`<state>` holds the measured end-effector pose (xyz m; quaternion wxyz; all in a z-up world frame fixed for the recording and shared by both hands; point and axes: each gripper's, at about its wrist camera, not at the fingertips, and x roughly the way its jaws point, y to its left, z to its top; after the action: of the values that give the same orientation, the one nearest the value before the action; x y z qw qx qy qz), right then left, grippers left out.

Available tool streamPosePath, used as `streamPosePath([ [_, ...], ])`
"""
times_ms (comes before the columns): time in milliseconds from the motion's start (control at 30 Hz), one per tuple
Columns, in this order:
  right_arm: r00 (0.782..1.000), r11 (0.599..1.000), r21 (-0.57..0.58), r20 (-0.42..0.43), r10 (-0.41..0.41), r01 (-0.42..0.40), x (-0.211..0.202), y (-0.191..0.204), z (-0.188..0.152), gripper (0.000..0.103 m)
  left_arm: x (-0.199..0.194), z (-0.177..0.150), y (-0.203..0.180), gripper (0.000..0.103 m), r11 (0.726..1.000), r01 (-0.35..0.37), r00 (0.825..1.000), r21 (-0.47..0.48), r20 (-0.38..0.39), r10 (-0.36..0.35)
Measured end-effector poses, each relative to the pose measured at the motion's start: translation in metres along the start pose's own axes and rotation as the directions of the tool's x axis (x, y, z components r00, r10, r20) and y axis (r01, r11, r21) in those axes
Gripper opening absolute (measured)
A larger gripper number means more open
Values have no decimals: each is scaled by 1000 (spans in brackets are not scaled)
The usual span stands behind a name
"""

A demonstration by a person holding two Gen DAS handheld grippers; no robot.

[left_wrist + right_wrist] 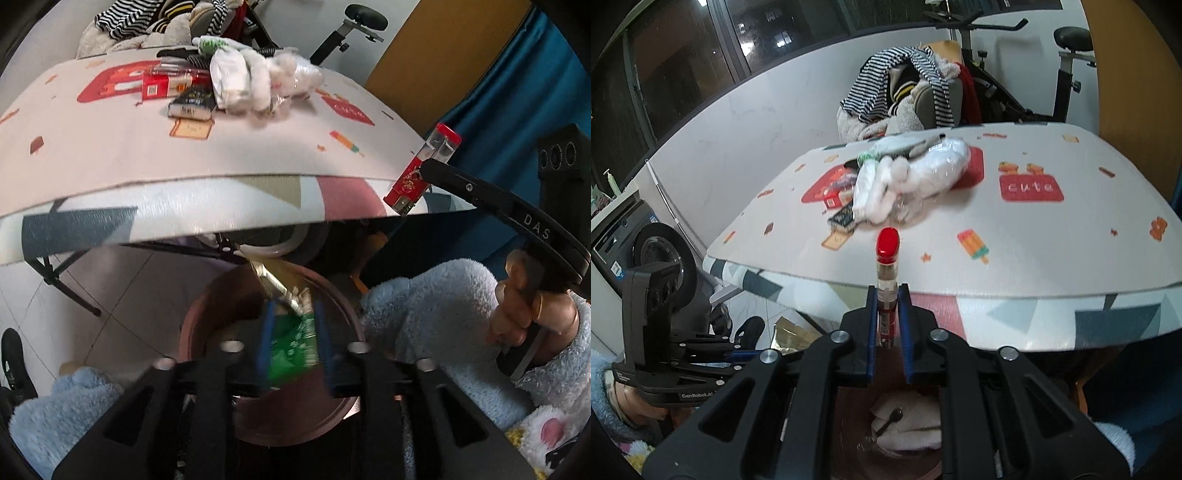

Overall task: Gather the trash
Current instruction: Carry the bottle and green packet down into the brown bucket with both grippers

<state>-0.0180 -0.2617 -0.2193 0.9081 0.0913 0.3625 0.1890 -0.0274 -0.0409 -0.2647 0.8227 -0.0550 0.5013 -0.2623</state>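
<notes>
My left gripper (pixel 293 321) is held below the table edge, over a brown round bin (pixel 207 314). A green wrapper (pixel 291 347) sits between its blue pads, which stand slightly wider than it. My right gripper (pixel 888 295) is shut on a red lighter (pixel 887 254), held upright in front of the table edge; the lighter also shows in the left wrist view (pixel 421 173). A pile of trash lies on the table: white plastic wrapping (pixel 916 177), a red carton (pixel 166 86) and a dark small box (pixel 192 103).
The table (pixel 1052 240) has a patterned cloth with a hanging edge. A chair heaped with striped clothes (pixel 897 85) and an exercise bike (pixel 1067 55) stand behind it. A washing machine (pixel 646 251) is at the left. White tissue (pixel 908 421) lies in the bin below.
</notes>
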Motion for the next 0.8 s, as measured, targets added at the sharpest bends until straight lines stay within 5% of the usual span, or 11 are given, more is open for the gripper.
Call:
streamPosePath([
  [167,1000,1000,1,-26,9,-9,4,3,-10,14,0,-3,1,58,1000,-25,1000,6,3,25],
  [433,996,999,-15,-81,35,-36,15,14,-27,14,-31,5,4,77,988,-153,978,12,148,149],
  [600,989,999,-30,-145,36,-41,29,19,-40,14,-60,5,11,89,963,-267,924,-27,276,264],
  [800,971,996,-78,-238,14,-34,48,30,-55,14,-74,-2,19,91,931,-358,869,-65,342,358],
])
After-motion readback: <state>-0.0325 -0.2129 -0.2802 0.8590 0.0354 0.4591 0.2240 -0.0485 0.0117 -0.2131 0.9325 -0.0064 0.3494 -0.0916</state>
